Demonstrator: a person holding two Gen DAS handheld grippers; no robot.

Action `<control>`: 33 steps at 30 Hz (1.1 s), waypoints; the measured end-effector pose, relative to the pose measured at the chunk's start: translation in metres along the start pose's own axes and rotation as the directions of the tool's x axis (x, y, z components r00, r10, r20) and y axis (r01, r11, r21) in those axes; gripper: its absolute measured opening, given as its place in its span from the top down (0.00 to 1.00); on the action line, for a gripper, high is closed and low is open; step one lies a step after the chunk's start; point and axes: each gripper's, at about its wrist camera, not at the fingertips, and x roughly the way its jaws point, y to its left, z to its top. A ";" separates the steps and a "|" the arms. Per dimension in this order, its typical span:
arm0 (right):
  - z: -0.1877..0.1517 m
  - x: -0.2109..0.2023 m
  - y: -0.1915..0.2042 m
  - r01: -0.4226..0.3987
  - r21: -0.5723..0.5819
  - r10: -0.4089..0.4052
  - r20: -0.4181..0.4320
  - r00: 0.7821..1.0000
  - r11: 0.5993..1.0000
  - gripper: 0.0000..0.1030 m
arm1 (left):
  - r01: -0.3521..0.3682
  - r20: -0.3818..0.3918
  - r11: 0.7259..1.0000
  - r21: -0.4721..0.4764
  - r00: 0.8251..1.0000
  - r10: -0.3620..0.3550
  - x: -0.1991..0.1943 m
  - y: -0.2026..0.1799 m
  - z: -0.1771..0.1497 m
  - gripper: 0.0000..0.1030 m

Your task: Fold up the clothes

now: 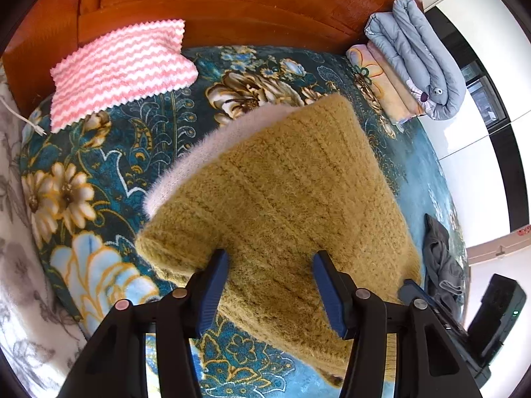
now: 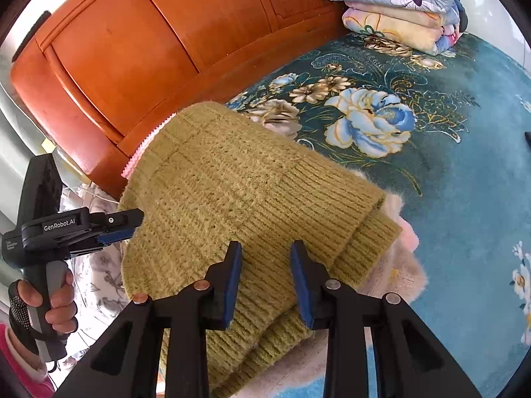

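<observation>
Where jaws gape, sweater (image 1: 282, 199) lies beneath

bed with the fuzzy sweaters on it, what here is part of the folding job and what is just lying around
Part of the job:
- folded olive-green knit sweater
- fluffy pale pink garment beneath it
- left gripper and right gripper, both open

Lying about:
- pink-and-white zigzag cloth
- folded grey-blue quilt on floral blankets
- crumpled grey garment
- white cable

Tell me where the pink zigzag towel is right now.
In the left wrist view the pink zigzag towel lies at upper left on the floral bedspread, against the wooden headboard, beyond the olive sweater.
</observation>
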 end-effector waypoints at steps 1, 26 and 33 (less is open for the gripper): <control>-0.001 -0.006 0.002 -0.002 0.008 0.002 0.011 1.000 1.000 0.69 | 0.007 0.020 1.000 0.014 1.000 -0.008 -0.006 -0.004 -0.004 0.44; -0.088 -0.046 0.025 0.142 -0.143 -0.147 -0.027 0.989 0.980 0.30 | -0.021 0.135 0.999 0.044 0.991 0.015 0.001 -0.054 -0.133 0.00; -0.098 -0.038 0.024 0.166 -0.176 -0.174 -0.030 0.984 0.970 0.23 | -0.063 0.138 0.998 0.023 0.989 0.059 0.009 -0.052 -0.153 0.00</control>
